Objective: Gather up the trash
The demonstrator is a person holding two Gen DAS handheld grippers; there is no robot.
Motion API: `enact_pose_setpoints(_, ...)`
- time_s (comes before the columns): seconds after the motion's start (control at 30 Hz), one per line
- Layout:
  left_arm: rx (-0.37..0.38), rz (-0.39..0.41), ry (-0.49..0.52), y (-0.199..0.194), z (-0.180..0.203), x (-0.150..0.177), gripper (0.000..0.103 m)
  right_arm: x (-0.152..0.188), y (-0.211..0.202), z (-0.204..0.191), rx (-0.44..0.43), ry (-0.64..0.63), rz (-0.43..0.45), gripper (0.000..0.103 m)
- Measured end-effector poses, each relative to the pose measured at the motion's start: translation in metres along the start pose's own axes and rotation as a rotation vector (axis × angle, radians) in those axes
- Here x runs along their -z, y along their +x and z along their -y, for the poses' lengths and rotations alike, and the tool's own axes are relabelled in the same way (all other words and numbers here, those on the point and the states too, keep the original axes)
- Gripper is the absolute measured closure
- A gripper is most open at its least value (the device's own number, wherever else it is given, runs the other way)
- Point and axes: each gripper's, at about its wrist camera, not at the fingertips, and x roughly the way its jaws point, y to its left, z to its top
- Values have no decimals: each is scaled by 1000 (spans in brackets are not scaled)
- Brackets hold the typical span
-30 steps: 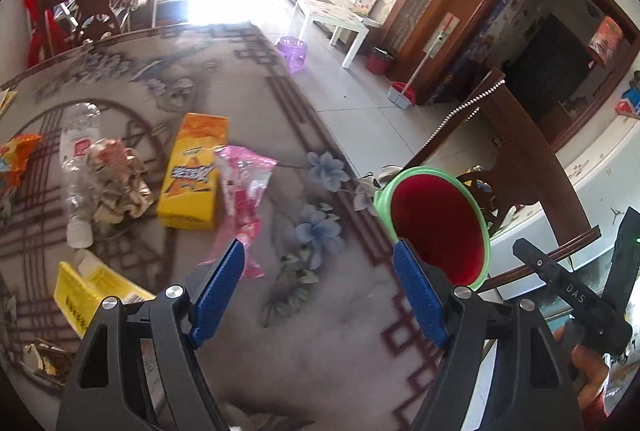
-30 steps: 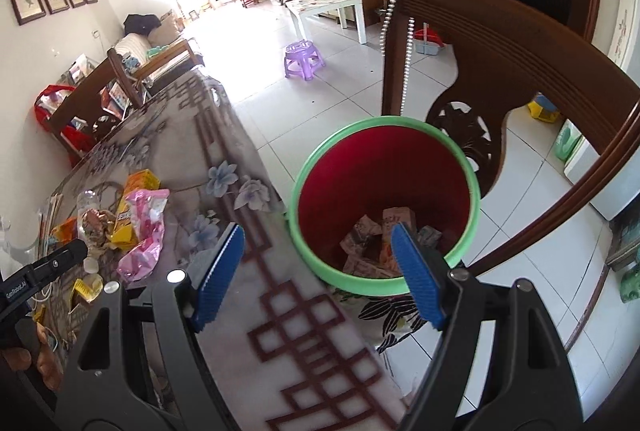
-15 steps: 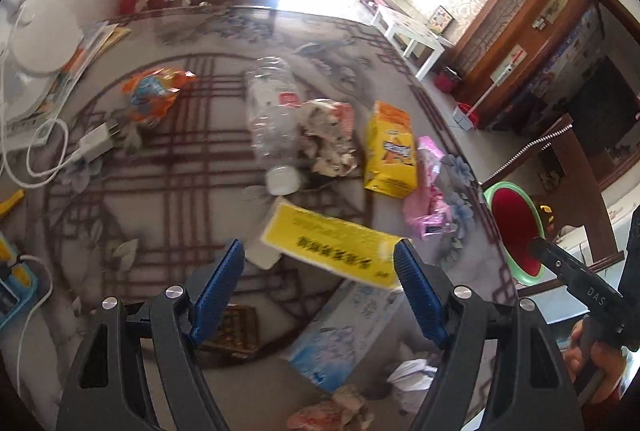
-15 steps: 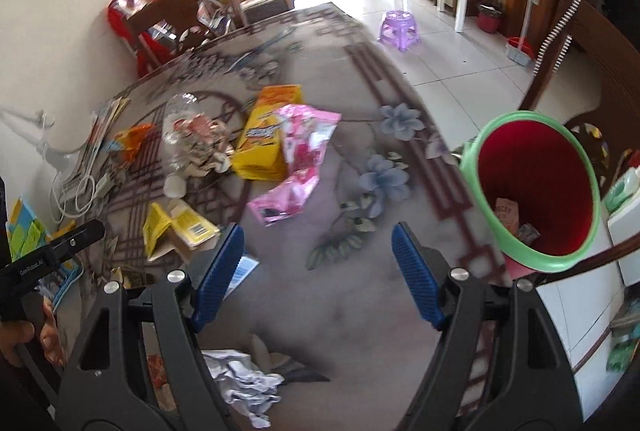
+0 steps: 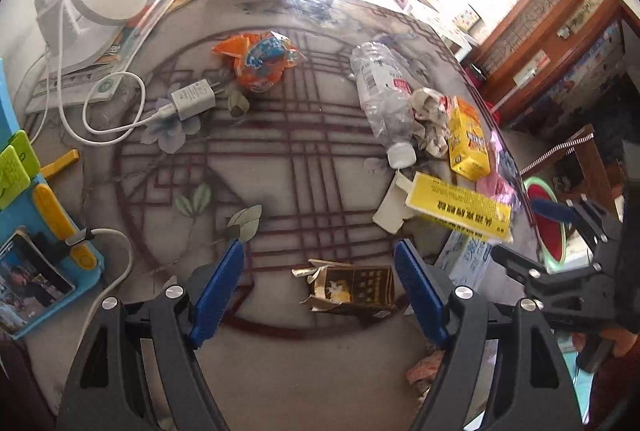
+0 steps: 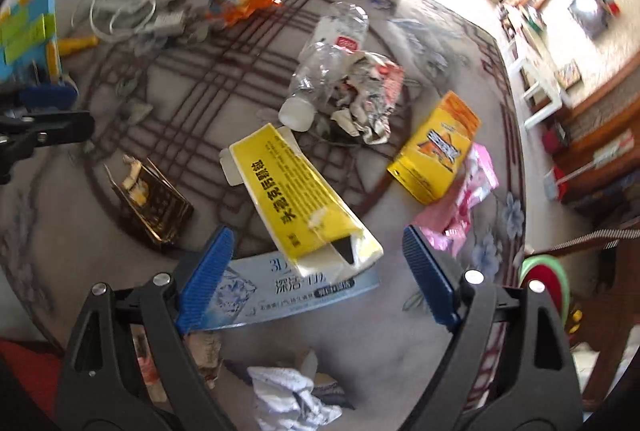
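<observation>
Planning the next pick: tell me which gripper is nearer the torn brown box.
Left. The left gripper hangs right over the torn brown box, jaws straddling it; the right gripper is off to its side, above the yellow carton.

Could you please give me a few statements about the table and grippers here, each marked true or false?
1. Both grippers are open and hold nothing. True: left gripper, right gripper.
2. The plastic bottle stands upright. False: it lies on its side.
3. The long yellow box rests partly on the pale blue box. True.
4. The orange snack bag is inside the bin. False: it lies on the table.
</observation>
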Motion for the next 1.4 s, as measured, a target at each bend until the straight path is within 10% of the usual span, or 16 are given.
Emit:
enact_pose_setpoints(0.07,9,-36,50,6,1,4,29,-4,11,-8,31,-57,-25,21)
enact_pose_setpoints(0.2,22,-120,167,25,12,11,28,-2,25,-10,40,-58,-63,65)
enact_pose_setpoints(0.6,13,-279,535,83,52,29,29,20,-29,71,-254,431,97,79)
enact_pose_setpoints(0.7,4,-262,538,86,52,28,50,26,-36,72,-298,480,119,79)
enact_pose_setpoints(0.87,82,-239,345,85,32,14,103,30,-45,69,-303,501,160,79)
enact_pose_setpoints(1.1,166,-121,0,61,-4,-2,103,30,-54,70,-307,522,194,79)
enact_pose_setpoints(1.4,163,20,-41,27,13,-19,103,34,-62,72,-318,549,227,79)
